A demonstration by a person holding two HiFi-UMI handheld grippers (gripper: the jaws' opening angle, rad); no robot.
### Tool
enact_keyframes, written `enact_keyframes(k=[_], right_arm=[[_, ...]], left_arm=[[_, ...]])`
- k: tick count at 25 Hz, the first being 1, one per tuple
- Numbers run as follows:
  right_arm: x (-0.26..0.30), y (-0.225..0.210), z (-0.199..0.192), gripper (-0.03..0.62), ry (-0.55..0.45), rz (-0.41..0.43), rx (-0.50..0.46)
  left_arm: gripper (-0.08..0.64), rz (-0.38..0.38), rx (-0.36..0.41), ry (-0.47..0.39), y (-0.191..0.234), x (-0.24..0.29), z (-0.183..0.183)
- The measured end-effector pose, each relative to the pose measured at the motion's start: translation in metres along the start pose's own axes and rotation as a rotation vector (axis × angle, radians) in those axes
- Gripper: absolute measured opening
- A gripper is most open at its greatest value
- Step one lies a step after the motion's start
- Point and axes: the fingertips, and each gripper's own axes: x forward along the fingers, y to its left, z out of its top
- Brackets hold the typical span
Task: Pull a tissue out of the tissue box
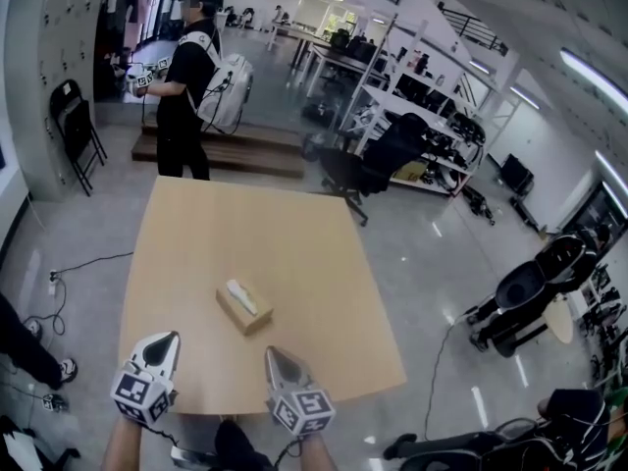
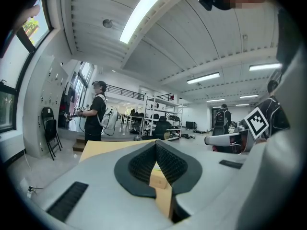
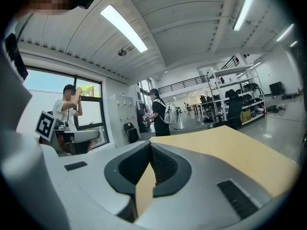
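Note:
A tan cardboard tissue box [image 1: 243, 307] lies at the middle of the wooden table [image 1: 294, 224], with a white tissue [image 1: 240, 294] poking from its top slot. My left gripper [image 1: 169, 341] hovers over the table's near edge, to the left of and nearer than the box, jaws together and empty. My right gripper [image 1: 275, 353] sits just in front of the box, also shut with nothing in it. In the left gripper view the box [image 2: 158, 178] shows through the gap below the meeting tips of the left gripper [image 2: 156, 145]. In the right gripper view the right gripper [image 3: 150, 145] shows only bare tabletop [image 3: 230, 143] ahead.
A person with a white backpack [image 1: 191, 77] stands past the table's far end holding grippers. A folding chair [image 1: 78, 126] is at the far left and a black office chair [image 1: 383, 160] at the far right. Cables [image 1: 59, 283] lie on the floor at the left.

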Motion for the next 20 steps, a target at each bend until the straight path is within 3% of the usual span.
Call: enact_keyframes(k=[20], right_arm=[[0.084, -0.035, -0.001, 0.011, 0.07, 0.047, -0.014]], left_arm=[[0.008, 0.069, -0.027, 0.056, 0.046, 0.062, -0.009]])
